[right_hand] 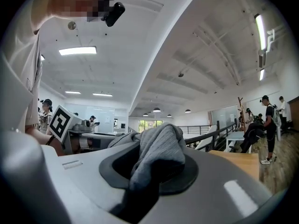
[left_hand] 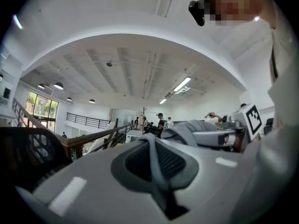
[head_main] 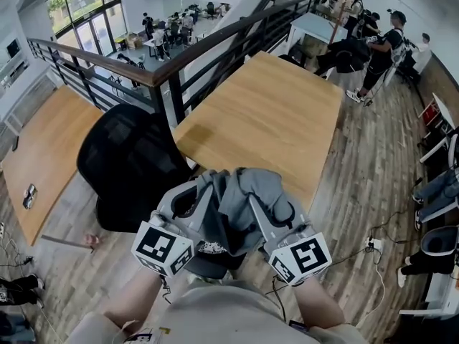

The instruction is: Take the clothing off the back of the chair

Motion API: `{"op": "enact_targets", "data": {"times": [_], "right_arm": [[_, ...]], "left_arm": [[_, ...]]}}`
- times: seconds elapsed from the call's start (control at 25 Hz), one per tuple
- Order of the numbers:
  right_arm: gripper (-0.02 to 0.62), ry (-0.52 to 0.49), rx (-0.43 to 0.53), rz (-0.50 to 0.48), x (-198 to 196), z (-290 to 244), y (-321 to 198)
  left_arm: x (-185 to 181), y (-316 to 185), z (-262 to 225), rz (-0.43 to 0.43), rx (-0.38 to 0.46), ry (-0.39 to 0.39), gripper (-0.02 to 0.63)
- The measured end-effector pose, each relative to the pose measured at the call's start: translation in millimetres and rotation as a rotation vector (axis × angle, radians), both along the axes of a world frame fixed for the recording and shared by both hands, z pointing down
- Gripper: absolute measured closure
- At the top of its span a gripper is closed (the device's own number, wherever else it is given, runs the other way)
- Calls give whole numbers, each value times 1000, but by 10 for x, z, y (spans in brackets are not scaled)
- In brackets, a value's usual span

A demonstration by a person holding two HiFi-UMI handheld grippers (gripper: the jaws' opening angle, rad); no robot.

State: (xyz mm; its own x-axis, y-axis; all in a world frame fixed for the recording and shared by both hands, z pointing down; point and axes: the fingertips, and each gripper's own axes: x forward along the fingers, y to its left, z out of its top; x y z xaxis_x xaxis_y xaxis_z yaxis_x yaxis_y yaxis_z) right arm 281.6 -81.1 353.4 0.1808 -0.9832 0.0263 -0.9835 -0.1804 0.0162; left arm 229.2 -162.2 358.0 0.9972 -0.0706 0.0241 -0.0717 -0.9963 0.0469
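Jaws of left gripper [head_main: 195, 196] and right gripper [head_main: 271, 205] clamped the grey garment [head_main: 240, 188] — apparently to keep it clear of the mesh chair [head_main: 125, 160].

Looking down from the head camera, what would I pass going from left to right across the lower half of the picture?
Phone lying on a wooden tabletop → black mesh chair → left gripper → grey clothing pinched by both grippers → right gripper.

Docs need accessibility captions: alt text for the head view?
The left tongs and right tongs each clamp a bunched grey garment, with a black mesh chair at left and a wooden table beyond.
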Motion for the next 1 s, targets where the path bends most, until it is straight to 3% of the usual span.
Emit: {"op": "enact_targets", "data": {"times": [1.0], "right_arm": [[497, -11, 31, 24, -10, -89, 78]], "left_arm": [[-209, -35, -22, -39, -25, -7, 591]]}}
